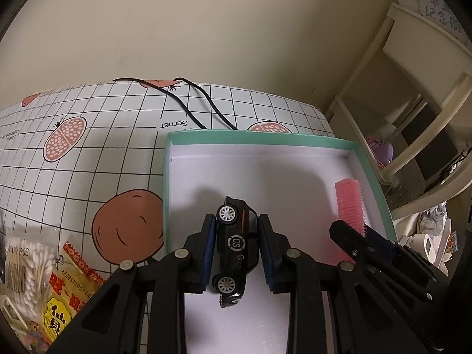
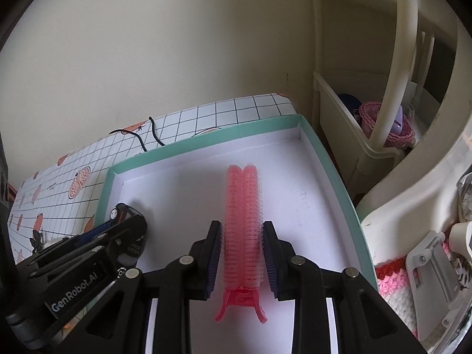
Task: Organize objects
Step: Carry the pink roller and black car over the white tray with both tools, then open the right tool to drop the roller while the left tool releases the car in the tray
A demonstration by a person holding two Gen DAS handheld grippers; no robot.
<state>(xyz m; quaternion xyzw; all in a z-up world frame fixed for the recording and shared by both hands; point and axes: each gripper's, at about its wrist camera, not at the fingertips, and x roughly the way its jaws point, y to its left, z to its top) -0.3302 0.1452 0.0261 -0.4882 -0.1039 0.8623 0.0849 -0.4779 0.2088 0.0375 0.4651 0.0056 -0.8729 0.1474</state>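
Black toy car, white wheels, "CS" emblem, on side.

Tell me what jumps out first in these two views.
The black toy car, turned on its side with wheels facing left, is pinched in the left gripper over the white floor of the teal-rimmed box. Beside it, the right gripper flanks a pink hair roller clip lying lengthwise in the box's right half.

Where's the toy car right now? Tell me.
In the left wrist view the toy car sits on its side between the left gripper's pads, over the box, left of the pink hair clip.
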